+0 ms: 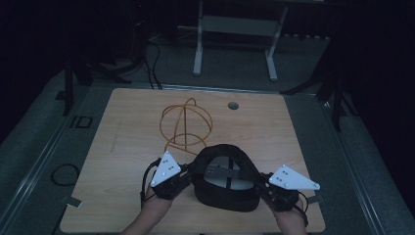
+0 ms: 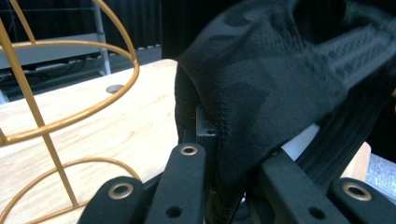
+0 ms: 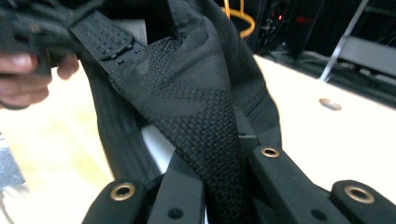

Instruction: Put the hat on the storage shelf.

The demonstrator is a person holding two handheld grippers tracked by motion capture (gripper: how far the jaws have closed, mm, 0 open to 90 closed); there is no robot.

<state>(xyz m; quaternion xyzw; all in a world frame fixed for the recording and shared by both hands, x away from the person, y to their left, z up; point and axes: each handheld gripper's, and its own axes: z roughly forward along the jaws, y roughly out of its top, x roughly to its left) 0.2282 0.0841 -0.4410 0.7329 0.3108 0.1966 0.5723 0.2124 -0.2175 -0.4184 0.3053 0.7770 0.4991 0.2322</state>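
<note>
Both grips look made: the left hand-held gripper (image 1: 188, 177) is clamped on the left side of the black cap (image 1: 225, 177), the right hand-held gripper (image 1: 259, 183) on its right side, holding it near the table's (image 1: 132, 147) front edge. Placing it, perhaps on the orange wire stand (image 1: 186, 125) behind, seems left. The wooden table stands in a dark room with a metal frame (image 1: 235, 39) beyond.

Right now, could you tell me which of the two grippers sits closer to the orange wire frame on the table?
The left gripper, clamped on the black cap's left side. The orange wire frame stands just behind it, while the right gripper grips the cap's far side, farther from the frame.
</note>
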